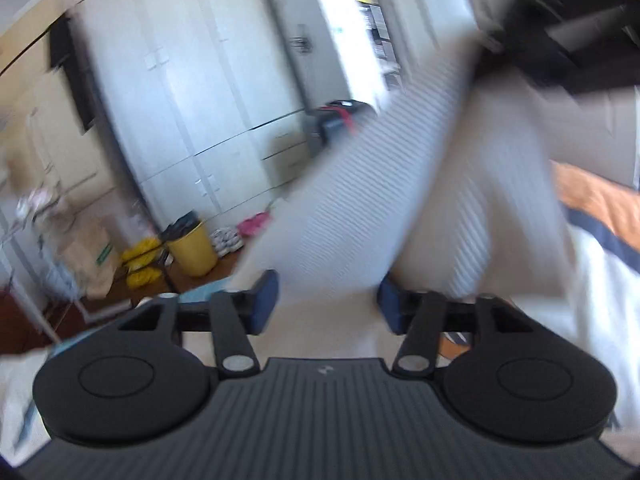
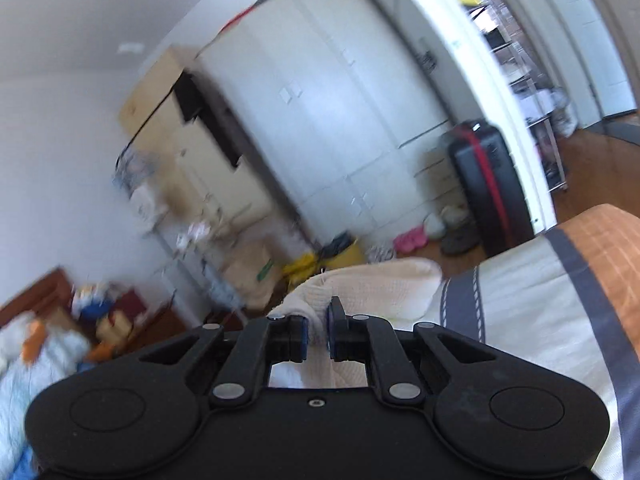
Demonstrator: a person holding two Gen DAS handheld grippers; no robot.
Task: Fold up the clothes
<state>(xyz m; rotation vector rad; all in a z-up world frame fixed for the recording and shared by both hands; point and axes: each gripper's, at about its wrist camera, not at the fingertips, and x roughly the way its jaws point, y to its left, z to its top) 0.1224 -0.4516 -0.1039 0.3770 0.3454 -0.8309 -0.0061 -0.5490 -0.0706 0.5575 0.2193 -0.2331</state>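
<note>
A cream ribbed knit garment (image 1: 380,200) hangs stretched from the upper right down toward my left gripper (image 1: 327,304). That gripper's blue pads (image 1: 266,300) stand well apart, with the cloth's lower edge between them and not pinched. A blurred black shape (image 1: 580,20) meets the cloth's top end. In the right wrist view my right gripper (image 2: 317,332) is shut on a fold of the same cream garment (image 2: 380,284), which bunches up in front of the jaws above the bed (image 2: 540,300).
The bed has a white cover with dark stripes and an orange blanket (image 2: 608,248). Beyond it stand white wardrobes (image 2: 340,120), a black suitcase (image 2: 488,184), a yellow bin (image 1: 192,248), cardboard boxes (image 1: 92,256) and shoes on the wooden floor.
</note>
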